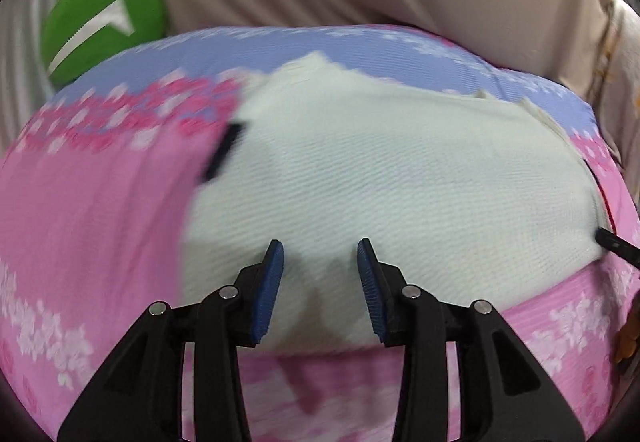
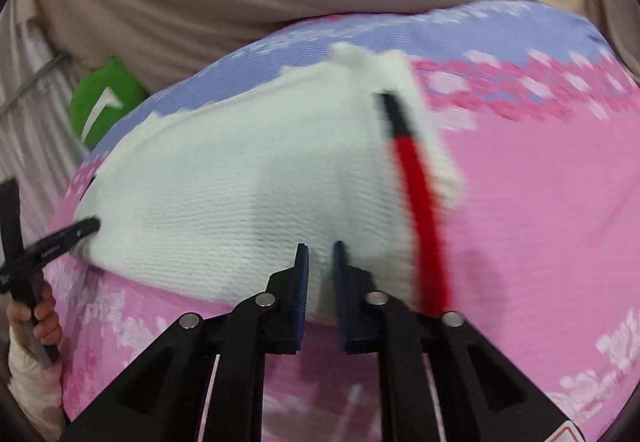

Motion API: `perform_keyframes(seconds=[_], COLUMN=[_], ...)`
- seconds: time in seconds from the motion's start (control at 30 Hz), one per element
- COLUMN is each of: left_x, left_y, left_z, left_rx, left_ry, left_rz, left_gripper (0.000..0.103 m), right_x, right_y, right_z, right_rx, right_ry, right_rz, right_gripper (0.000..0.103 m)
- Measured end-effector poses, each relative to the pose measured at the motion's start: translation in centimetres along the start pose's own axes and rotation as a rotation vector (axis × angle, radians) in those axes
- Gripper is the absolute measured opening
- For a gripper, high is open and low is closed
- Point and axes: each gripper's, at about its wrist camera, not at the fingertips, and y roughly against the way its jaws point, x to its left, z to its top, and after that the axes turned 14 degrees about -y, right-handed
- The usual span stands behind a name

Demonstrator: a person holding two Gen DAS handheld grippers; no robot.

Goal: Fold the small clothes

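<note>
Here, left fingers point(image 1: 276, 282) apart (empty).

Left gripper point(image 1: 320, 254) at lower centre, jaws apart, right gripper point(image 2: 322, 256) at lower centre, jaws nearly together, hand point(image 2: 42, 322) gripping a handle at lower left.

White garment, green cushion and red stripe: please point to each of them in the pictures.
White garment point(image 1: 380, 177), left wrist view, on the middle of its ribbed cloth.
Green cushion point(image 1: 100, 21), left wrist view, on its green face.
Red stripe point(image 2: 424, 209), right wrist view, on its middle part.
</note>
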Motion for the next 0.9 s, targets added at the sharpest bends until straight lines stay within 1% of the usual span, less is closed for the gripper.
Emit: perform_keyframes(seconds=[0.03,0.07,0.1,0.13,0.17,0.2,0.27,0.3,0.33,0.43,0.5,0.63,0.73,0.8,0.83,0.87,0.9], left_x=[0.9,1.7,2.0,2.2,2.4,2.6,3.2,3.6,4.1,5.5,6.2,6.5,6.1,5.5,4.9,4.4,3.9], left_y=[0.3,0.8,1.5,2.1,2.8,3.6,4.5,4.8,4.9,4.0,3.2,2.5,2.0,1.6,1.3,1.2,1.2], left_z=[-0.6,-1.3,-1.6,-1.8,-1.7,-1.4,-0.7,-0.3,0.0,0.2,-0.5,-2.5,-3.0,-2.9,-2.6,-2.3,-2.0], left_rx=[0.001,-0.006,-0.013,-0.024,-0.044,-0.07,-0.112,-0.131,-0.136,-0.108,-0.084,-0.05,-0.042,-0.036,-0.03,-0.02,-0.011], left_ry=[0.028,0.058,0.077,0.094,0.108,0.122,0.152,0.173,0.194,0.255,0.295,0.316,0.316,0.302,0.28,0.258,0.236], left_rz=[-0.018,-0.041,-0.049,-0.044,-0.041,-0.036,-0.011,0.007,0.017,0.019,-0.001,-0.017,-0.076,-0.111,-0.127,-0.125,-0.11], left_gripper=[0.034,0.032,0.032,0.032,0.035,0.038,0.071,0.075,0.076,0.076,0.076,0.076,0.076,0.074,0.065,0.05,0.037], right_x=[-1.8,-2.6,-3.0,-2.9,-2.7,-2.3,-1.8,-1.3,-0.7,0.5,0.8,0.3,0.2,0.8,1.2,1.7,2.0], right_y=[1.1,1.8,2.4,2.8,3.2,3.5,3.6,3.5,3.1,1.6,0.8,0.1,-0.1,-0.4,-0.7,-0.9,-0.9], right_z=[0.0,0.1,-0.1,-0.2,-0.2,-0.2,0.3,0.6,1.0,2.3,2.3,1.6,1.4,1.2,1.0,0.9,0.8], right_rx=[-0.009,-0.015,-0.031,-0.055,-0.084,-0.104,-0.11,-0.121,-0.13,-0.142,-0.13,-0.093,-0.071,-0.06,-0.052,-0.049,-0.052], right_ry=[-0.061,-0.079,-0.08,-0.069,-0.058,-0.043,-0.045,-0.049,-0.044,-0.03,-0.027,-0.032,-0.045,-0.023,-0.005,0.015,0.031], right_rz=[0.02,0.028,0.01,-0.033,-0.083,-0.087,-0.05,-0.033,-0.024,-0.029,-0.028,-0.05,-0.035,-0.033,-0.038,-0.053,-0.062], right_gripper=[0.0,0.0,0.0,0.024,0.033,0.039,0.039,0.043,0.048,0.055,0.057,0.057,0.058,0.057,0.049,0.038,0.013])
